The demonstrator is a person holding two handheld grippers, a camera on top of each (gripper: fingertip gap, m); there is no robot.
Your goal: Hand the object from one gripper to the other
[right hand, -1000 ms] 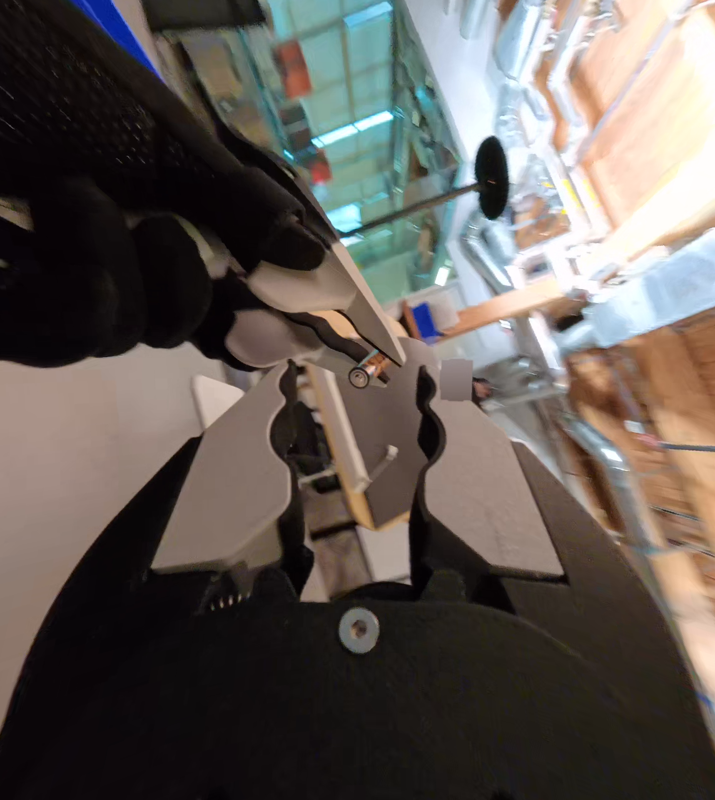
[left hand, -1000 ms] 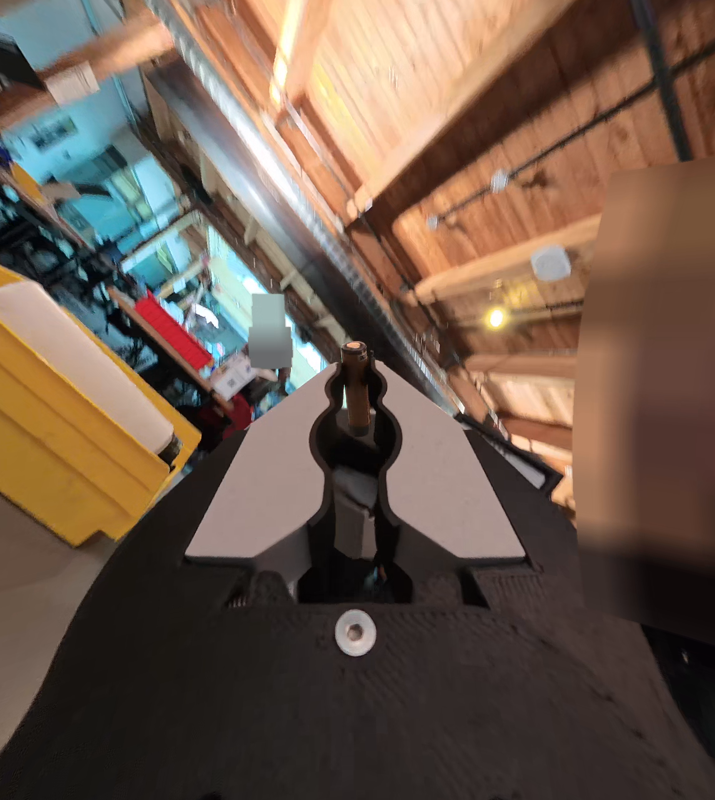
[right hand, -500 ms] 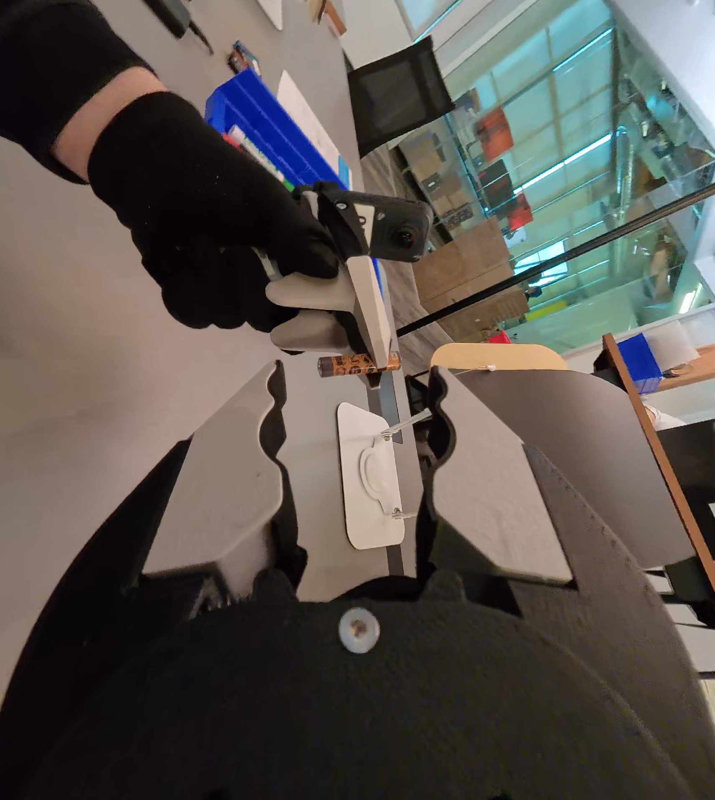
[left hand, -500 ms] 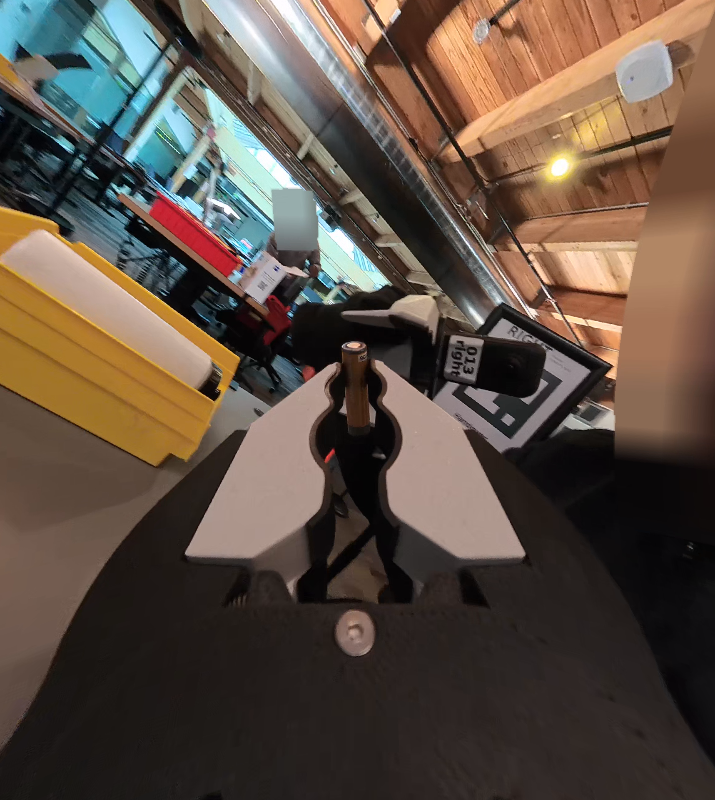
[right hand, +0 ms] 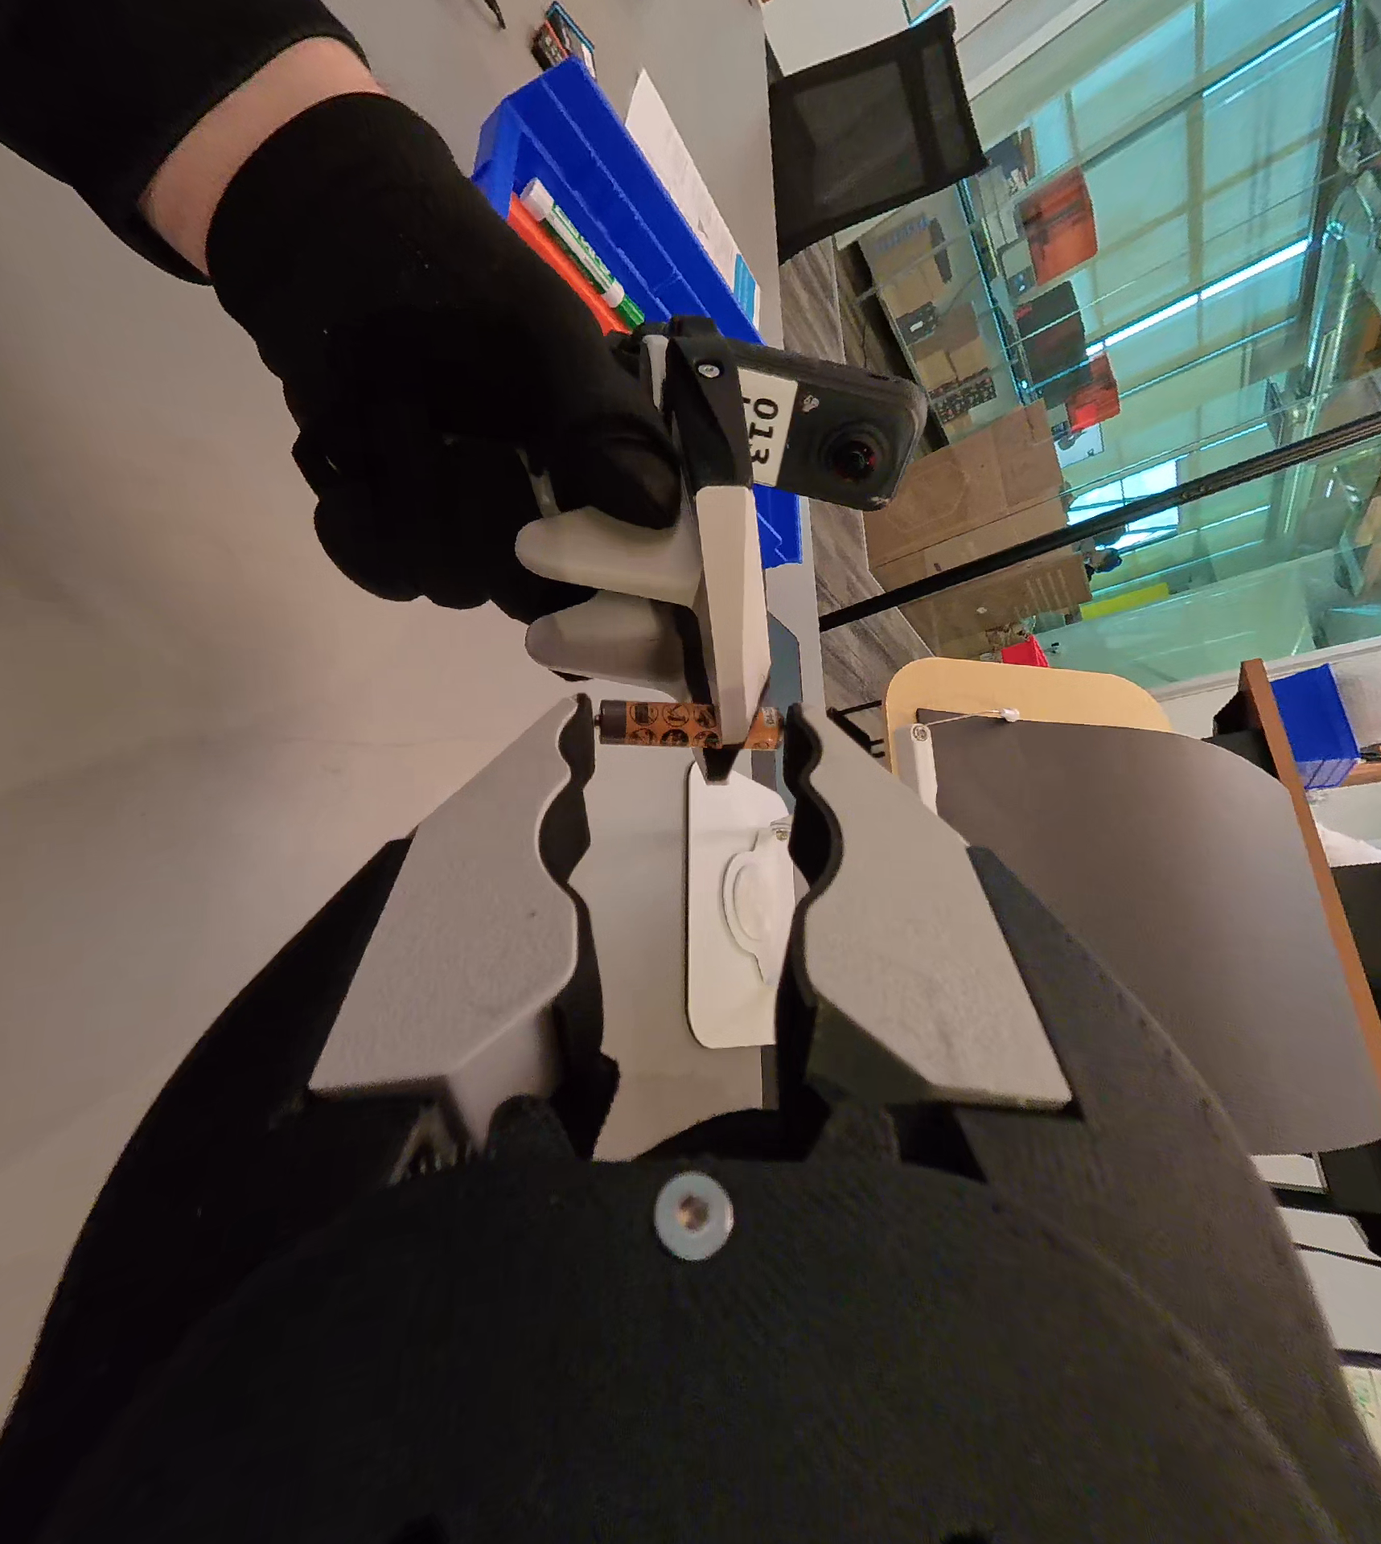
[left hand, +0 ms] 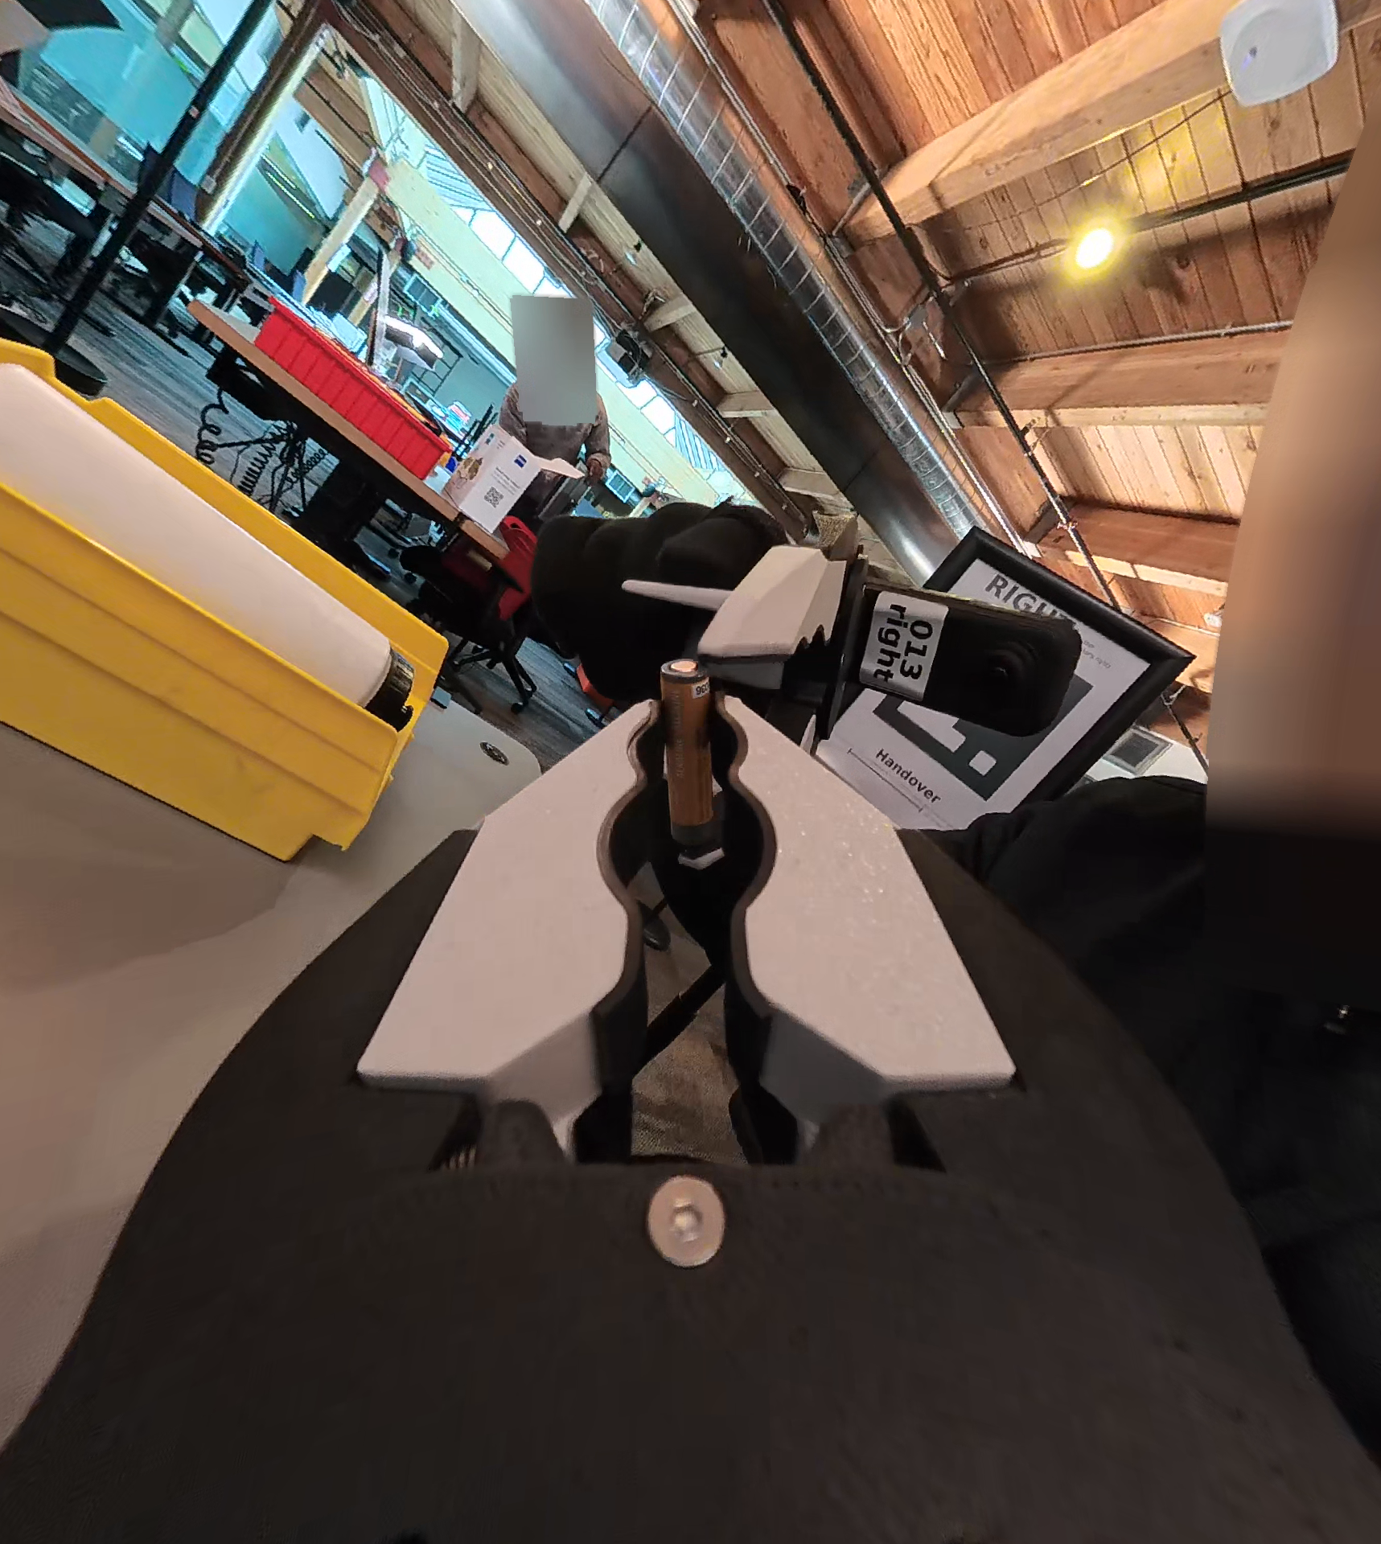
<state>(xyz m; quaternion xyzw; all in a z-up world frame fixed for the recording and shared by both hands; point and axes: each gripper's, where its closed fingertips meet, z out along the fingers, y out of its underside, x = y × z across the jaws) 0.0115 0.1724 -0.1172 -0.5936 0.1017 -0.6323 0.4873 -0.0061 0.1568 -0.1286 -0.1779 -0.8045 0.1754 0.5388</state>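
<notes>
Left claw (left hand: pixel 687 735) pinches a copper AA battery (left hand: pixel 688 752) at its tips; right claw (right hand: pixel 687 727) gapes wide, its tips bracketing the battery at twelve o'clock.

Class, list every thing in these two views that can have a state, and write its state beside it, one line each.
Battery: gripped near one end, off the table.
Left tongs: shut on the battery.
Right tongs: open, fingertips at the battery's two ends.
Yellow bin: on the table, holds a white roll.
Blue bin: holds markers.
</notes>
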